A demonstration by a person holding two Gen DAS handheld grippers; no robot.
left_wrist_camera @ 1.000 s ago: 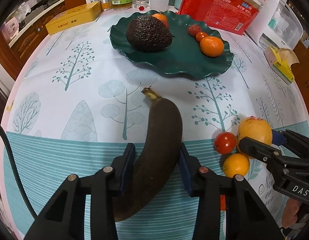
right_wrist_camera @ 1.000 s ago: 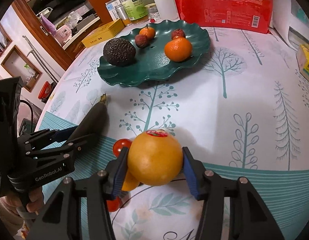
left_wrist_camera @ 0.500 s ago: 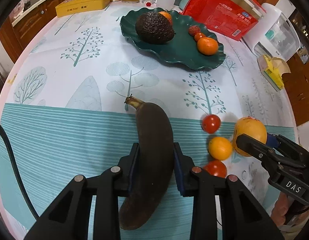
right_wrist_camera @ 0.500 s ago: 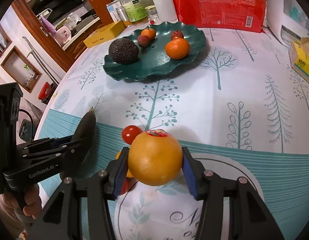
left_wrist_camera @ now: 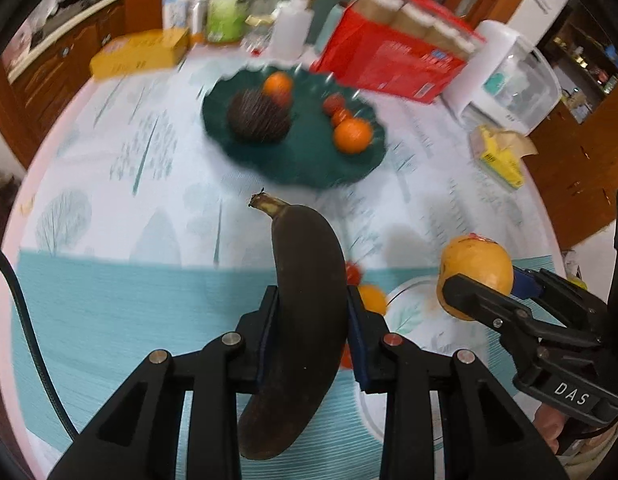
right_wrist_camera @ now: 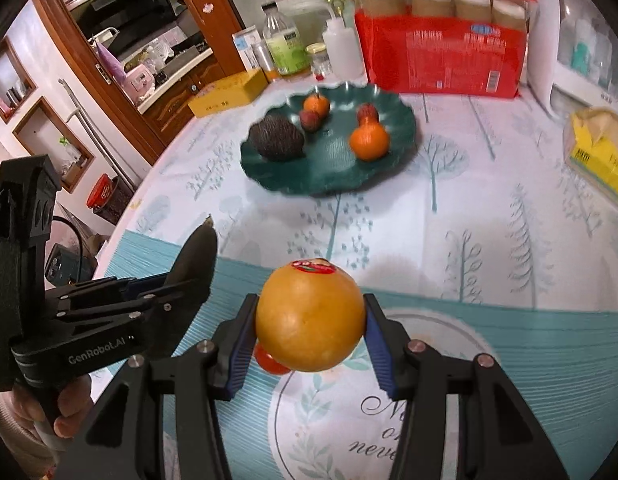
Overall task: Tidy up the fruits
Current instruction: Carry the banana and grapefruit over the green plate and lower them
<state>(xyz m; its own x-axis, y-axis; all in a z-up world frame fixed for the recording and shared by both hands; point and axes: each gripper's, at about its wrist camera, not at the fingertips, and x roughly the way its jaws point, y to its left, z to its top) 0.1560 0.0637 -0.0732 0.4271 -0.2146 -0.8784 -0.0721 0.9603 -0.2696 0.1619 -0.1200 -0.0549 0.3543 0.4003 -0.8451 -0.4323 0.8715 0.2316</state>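
Above the tree-print tablecloth [left_wrist_camera: 109, 208], the left gripper [left_wrist_camera: 311, 336] clamps a blackened banana [left_wrist_camera: 305, 300] while the right gripper [right_wrist_camera: 309, 332] squeezes a large orange [right_wrist_camera: 309, 316], the green fruit plate [right_wrist_camera: 333, 172] beyond.

Both tools are held side by side above the near edge of the desk, each tipped steeply downward with its fingers pointing toward the far side. The left tool [left_wrist_camera: 311, 332] has its two black fingers, lined with blue pads [left_wrist_camera: 357, 340], pressed tight against the sides of the dark banana [left_wrist_camera: 305, 304], which hangs clear of the desk. The right tool [right_wrist_camera: 309, 330] grips the round yellow-orange fruit [right_wrist_camera: 311, 316] between its own blue pads [right_wrist_camera: 375, 340], also lifted off the surface. A hand [right_wrist_camera: 49, 412] wraps the left tool's handle, fingers curled beneath it.
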